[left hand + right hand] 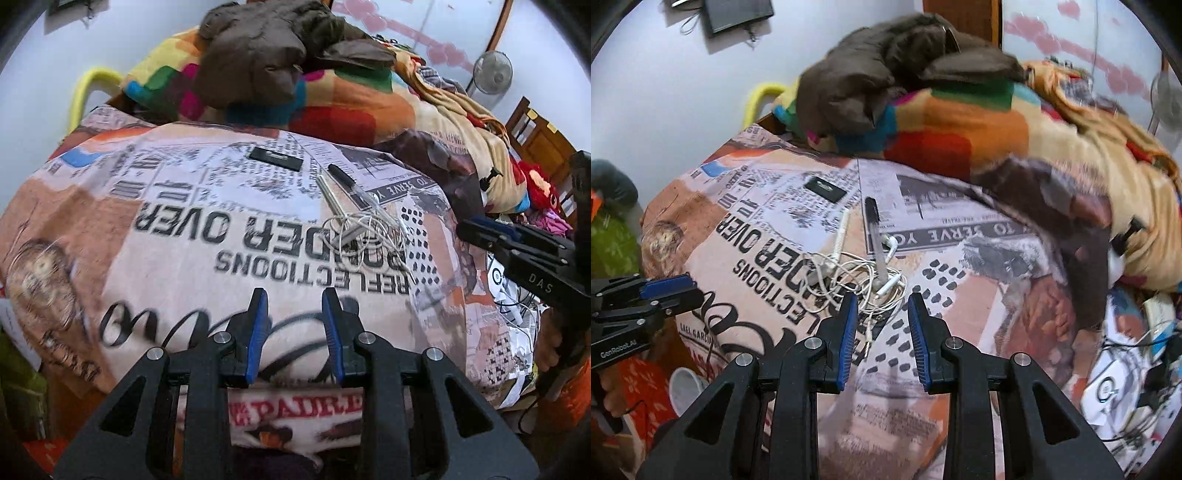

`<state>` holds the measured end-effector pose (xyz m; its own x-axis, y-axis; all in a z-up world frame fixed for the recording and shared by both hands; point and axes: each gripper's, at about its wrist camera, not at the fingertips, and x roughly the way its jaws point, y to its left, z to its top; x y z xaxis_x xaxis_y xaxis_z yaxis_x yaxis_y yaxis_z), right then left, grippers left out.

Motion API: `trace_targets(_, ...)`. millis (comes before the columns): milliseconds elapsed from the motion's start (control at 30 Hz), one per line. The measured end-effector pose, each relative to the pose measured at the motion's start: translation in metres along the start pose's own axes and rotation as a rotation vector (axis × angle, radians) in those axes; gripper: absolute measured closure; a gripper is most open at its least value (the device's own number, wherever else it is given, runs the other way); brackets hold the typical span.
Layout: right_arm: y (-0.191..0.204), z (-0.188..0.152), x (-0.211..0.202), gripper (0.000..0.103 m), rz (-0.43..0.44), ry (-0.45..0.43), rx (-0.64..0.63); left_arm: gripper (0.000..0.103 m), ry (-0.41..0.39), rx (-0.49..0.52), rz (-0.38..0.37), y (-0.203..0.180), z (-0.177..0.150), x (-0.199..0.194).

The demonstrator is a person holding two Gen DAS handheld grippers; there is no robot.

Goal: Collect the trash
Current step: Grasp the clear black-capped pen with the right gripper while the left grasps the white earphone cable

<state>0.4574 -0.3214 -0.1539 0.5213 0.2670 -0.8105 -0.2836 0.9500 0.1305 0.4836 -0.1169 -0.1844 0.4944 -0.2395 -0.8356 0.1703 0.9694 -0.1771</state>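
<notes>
Both tools hover over a bed covered with a newspaper-print sheet [184, 236]. From its own wrist camera, the left tool [295, 299] has its two blue-padded fingers parted with a clear gap between them, and nothing is held. From its own wrist camera, the right tool [882, 301] is likewise parted and holds nothing; its fingertips sit just at the near edge of a tangle of white earphone cable.

On the sheet lies a small group of items. The tangled white earphones [864, 273] are in a loose heap, with one earbud resting beside a pen. The pen [875, 236] has a clear barrel and a black cap, and its lower end lies across the tangle. A white ridged stick [840, 232] lies beside the pen, to its left in the right wrist view, also reaching into the cable heap. Farther back on the sheet, apart from the others, lies a flat black rectangular packet [825, 188] with pale printing that is too small to read.

Behind these, a colourful patchwork blanket [960, 122] is bunched up, with a brown garment [871, 70] piled on top. A standing fan [493, 72] is by the far wall.
</notes>
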Motion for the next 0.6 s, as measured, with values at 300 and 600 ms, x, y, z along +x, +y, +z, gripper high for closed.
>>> trace_targets(300,-0.009,0.010,0.039,0.078,0.029,0.023,-0.014,0.074,0.031,-0.043,-0.094,-0.004,0.059,0.061)
trace_targets(600,-0.003,0.019,0.069,0.082,0.054,0.032,-0.071,0.077,0.116,-0.105,-0.185,-0.007,0.102,0.127)
